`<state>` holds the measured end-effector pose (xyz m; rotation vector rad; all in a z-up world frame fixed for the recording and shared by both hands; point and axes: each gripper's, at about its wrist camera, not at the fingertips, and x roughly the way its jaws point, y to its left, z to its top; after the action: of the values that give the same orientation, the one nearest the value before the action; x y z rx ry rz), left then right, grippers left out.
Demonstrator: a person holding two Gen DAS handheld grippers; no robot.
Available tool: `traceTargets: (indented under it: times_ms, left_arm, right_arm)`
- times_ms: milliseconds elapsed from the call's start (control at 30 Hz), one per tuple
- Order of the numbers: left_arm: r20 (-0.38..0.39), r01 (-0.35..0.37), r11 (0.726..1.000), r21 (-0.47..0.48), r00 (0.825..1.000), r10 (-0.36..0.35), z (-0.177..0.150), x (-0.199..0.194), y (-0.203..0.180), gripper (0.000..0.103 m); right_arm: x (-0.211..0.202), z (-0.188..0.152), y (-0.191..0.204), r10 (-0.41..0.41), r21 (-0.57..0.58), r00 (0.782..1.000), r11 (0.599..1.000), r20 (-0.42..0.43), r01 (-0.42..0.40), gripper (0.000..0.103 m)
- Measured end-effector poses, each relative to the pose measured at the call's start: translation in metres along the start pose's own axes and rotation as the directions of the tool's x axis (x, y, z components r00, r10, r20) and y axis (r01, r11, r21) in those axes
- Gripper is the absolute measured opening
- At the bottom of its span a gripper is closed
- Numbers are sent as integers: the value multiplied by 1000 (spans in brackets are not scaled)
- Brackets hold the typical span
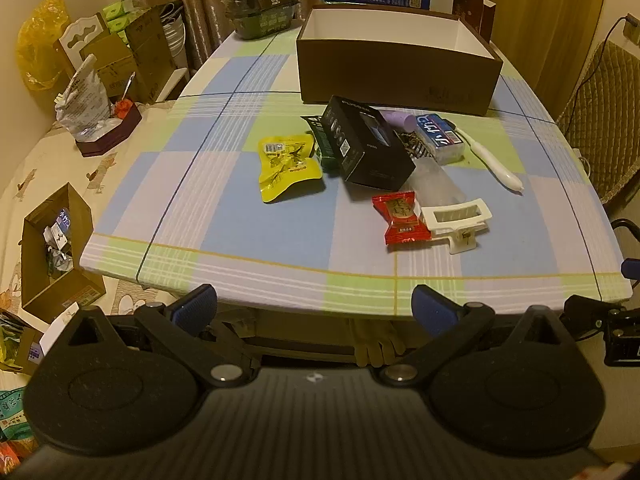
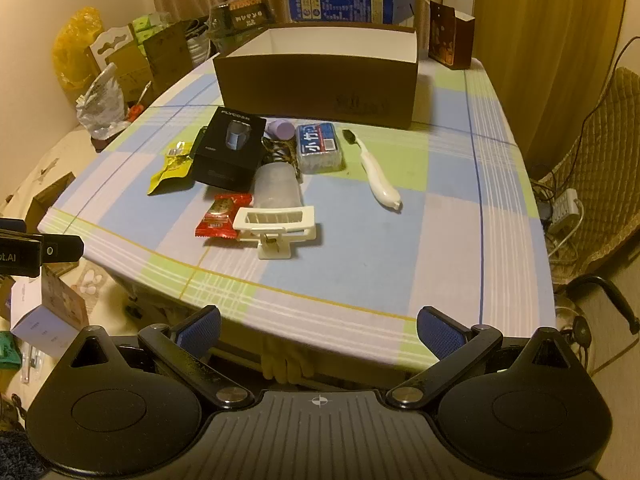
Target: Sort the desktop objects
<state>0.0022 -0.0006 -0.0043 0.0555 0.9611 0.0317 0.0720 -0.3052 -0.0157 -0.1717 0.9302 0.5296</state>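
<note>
A cluster of small things lies mid-table before an open brown cardboard box [image 1: 400, 76] [image 2: 320, 84]: a yellow snack packet [image 1: 286, 166] [image 2: 172, 168], a black shaver box [image 1: 366, 140] [image 2: 230, 148], a red candy wrapper [image 1: 400, 216] [image 2: 220, 216], a white hair clip [image 1: 458, 218] [image 2: 276, 226], a clear cup [image 1: 438, 186] [image 2: 278, 186], a blue-labelled pack [image 1: 440, 136] [image 2: 320, 146] and a white toothbrush [image 1: 494, 162] [image 2: 376, 172]. My left gripper [image 1: 316, 308] and right gripper [image 2: 318, 330] hover open at the table's near edge, holding nothing.
The checked tablecloth [image 1: 240, 216] [image 2: 400, 264] covers the table. A dark noodle pack [image 1: 262, 6] and blue cartons [image 2: 348, 4] stand behind the box. Cardboard boxes and bags [image 1: 56, 248] crowd the left side. A quilted chair [image 2: 592, 184] and a power strip [image 2: 564, 208] are at the right.
</note>
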Motion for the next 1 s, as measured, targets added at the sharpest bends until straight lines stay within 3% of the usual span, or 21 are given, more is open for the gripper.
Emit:
traceTargets:
  times_ms: [1000]
  left_arm:
    - [-14, 3, 1000, -10, 1000, -3, -2, 2, -3, 102]
  right_arm:
    - [4, 0, 2, -4, -18, 1000, 1000, -8, 3, 101]
